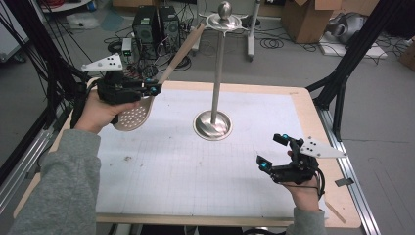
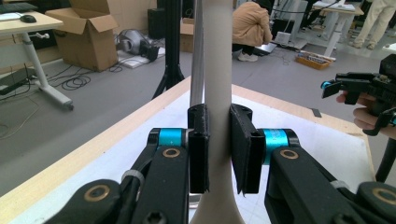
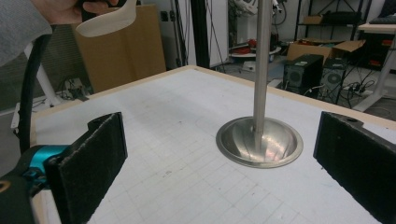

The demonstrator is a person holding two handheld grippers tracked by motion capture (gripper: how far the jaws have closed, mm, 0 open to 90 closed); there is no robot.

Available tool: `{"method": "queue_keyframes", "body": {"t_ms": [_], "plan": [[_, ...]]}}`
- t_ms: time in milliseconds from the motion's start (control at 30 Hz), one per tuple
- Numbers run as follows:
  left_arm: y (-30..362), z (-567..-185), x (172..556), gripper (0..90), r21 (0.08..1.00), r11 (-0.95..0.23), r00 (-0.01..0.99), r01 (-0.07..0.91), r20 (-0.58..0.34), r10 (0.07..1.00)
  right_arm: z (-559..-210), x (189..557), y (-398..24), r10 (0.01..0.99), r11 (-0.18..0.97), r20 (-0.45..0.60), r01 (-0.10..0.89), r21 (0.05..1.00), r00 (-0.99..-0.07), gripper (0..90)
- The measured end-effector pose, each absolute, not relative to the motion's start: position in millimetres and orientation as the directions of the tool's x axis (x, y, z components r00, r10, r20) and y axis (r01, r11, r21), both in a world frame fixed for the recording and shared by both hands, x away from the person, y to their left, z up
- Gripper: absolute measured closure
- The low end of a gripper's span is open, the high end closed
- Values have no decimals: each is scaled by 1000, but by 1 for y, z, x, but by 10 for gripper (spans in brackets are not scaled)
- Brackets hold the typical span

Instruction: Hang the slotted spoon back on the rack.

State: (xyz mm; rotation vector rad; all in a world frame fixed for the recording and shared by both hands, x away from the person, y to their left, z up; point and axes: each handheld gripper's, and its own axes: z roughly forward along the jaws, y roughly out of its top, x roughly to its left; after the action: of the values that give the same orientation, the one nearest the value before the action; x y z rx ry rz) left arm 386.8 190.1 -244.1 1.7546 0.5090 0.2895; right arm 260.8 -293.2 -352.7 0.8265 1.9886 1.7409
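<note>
Clamping skimmer [image 1: 147,100] handle, left gripper [image 1: 152,88] hides neck; right gripper [image 1: 273,151] fingers apart, empty.

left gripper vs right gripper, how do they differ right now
The left gripper has its jaws shut on the handle of a slotted spoon, held raised above the table's far left corner; the right gripper stands wide open, holding nothing, low over the table. Both are black with blue joints and a grey plate on top.
</note>
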Motion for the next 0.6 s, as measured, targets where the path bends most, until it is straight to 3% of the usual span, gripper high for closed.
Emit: {"method": "queue_keyframes", "body": {"t_ms": [600], "plan": [[162, -252, 391, 779, 954, -226, 848, 197, -50, 528, -352, 260, -294, 643, 66, 101, 187, 980, -759, 16]]}}
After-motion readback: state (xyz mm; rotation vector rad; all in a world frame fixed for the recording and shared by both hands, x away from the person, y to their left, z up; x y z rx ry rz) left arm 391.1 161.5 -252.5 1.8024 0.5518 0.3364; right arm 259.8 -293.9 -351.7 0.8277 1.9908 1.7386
